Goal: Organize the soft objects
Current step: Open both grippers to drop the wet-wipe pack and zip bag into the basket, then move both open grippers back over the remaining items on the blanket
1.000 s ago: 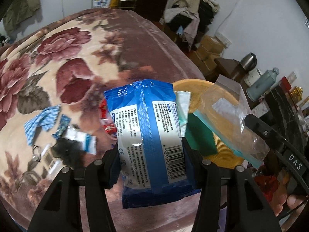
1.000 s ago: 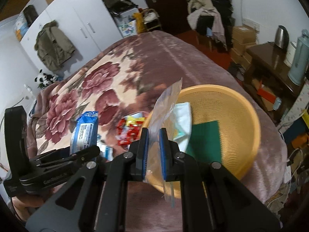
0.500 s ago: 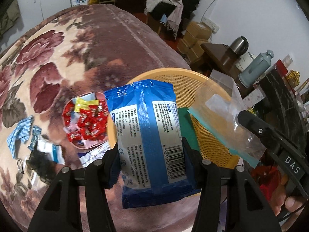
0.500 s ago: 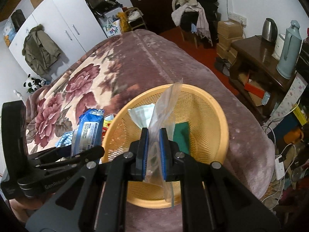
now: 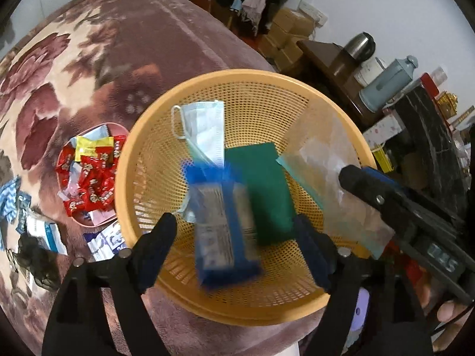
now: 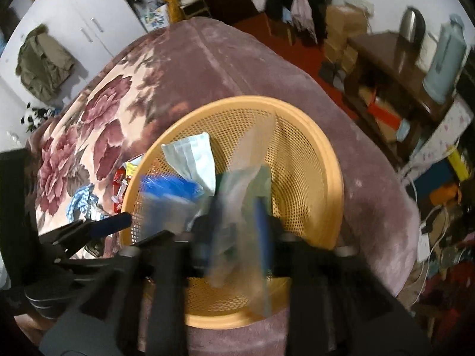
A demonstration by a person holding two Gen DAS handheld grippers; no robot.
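An orange mesh basket (image 5: 299, 89) sits on the floral blanket and holds a face mask (image 5: 204, 130) and a green cloth (image 5: 264, 187). My left gripper (image 5: 240, 243) is open above it, and the blue wipes pack (image 5: 222, 228) drops blurred between its fingers into the basket. My right gripper (image 6: 237, 216) has its jaws parted around a clear plastic bag (image 6: 243, 195), which looks loose and blurred over the basket (image 6: 326, 160). The bag also shows in the left wrist view (image 5: 329, 184).
A pink dish of red candies (image 5: 89, 178) lies left of the basket, with small packets and a blue checked cloth (image 5: 9, 198) beyond. A dark side table with a kettle (image 6: 411, 23) and thermos (image 6: 445, 59) stands right of the bed.
Both grippers moved over the basket. The left gripper opened and let go of the blue wipes pack. The right gripper's jaws parted around the plastic bag.
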